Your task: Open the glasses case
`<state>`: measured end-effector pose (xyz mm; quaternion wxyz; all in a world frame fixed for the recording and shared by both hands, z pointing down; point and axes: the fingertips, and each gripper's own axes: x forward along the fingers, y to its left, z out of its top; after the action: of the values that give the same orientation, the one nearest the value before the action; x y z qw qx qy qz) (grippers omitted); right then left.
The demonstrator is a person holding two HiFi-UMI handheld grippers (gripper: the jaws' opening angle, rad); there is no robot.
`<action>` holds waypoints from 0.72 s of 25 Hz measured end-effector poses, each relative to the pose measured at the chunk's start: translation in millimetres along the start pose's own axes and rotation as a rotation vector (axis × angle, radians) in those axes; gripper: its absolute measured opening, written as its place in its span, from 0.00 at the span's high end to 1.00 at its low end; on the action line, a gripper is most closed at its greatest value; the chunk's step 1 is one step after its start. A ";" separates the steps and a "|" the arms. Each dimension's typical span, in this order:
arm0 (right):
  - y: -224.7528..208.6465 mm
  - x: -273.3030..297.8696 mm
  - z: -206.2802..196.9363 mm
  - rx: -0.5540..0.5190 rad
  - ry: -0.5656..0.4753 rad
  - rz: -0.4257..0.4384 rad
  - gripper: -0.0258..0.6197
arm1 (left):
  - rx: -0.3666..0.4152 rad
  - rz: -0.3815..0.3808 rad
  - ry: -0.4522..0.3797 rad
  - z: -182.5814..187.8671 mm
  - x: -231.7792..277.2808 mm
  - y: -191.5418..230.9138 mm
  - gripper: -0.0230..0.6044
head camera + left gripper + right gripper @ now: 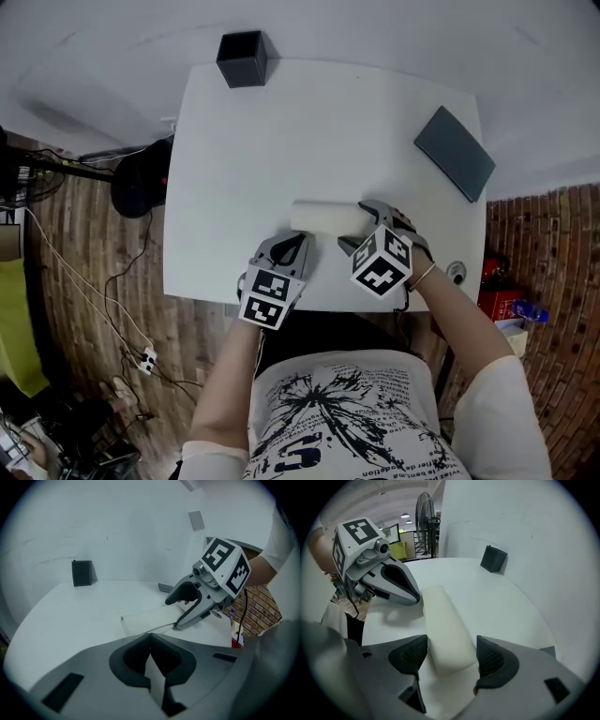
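Note:
A white, closed glasses case (pixel 323 217) (pixel 445 625) lies lengthwise near the front edge of the white table (pixel 309 122). My right gripper (pixel 367 225) (pixel 451 656) points steeply down over the case's right end. Its two dark pads sit against the case's long sides, and the case fills the gap between them. My left gripper (pixel 300 244) (pixel 150 637) is shut with nothing in it. Its tip rests by the front side of the case's left end, and I cannot tell whether it touches. In the left gripper view the case (pixel 150 619) lies just ahead, with the right gripper (pixel 180 609) over its far end.
A small black box (pixel 243 58) stands at the table's back left edge. A flat dark grey slab (pixel 456 153) lies at the back right. A black fan (pixel 141 178) and cables sit on the floor to the left, and red items (pixel 497 300) on the right.

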<state>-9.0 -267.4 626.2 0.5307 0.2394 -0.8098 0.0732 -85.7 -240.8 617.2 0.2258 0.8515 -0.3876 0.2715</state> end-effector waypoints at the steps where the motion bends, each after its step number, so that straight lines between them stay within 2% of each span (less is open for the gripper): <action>1: -1.3 -0.1 -0.2 -0.001 0.000 -0.005 0.44 | -0.011 0.004 0.007 -0.8 1.5 1.7 0.94; 3: -1.7 -0.1 -0.3 -0.005 0.004 -0.007 0.44 | -0.028 0.008 0.017 -2.4 3.9 4.8 0.94; 8: -0.9 -0.3 1.0 -0.018 0.007 -0.010 0.45 | 0.001 0.006 0.039 -4.9 5.2 7.7 0.94; 14: -1.0 -2.2 3.2 -0.031 0.005 -0.002 0.46 | -0.008 0.009 0.040 -4.7 5.3 8.1 0.94; 18: -1.5 -8.3 9.1 -0.046 -0.007 -0.001 0.53 | -0.016 -0.004 0.045 -5.2 5.5 8.3 0.94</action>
<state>-13.1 -269.5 614.7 0.5333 0.2277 -0.8129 0.0536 -90.6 -245.6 626.1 0.2419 0.8439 -0.3830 0.2873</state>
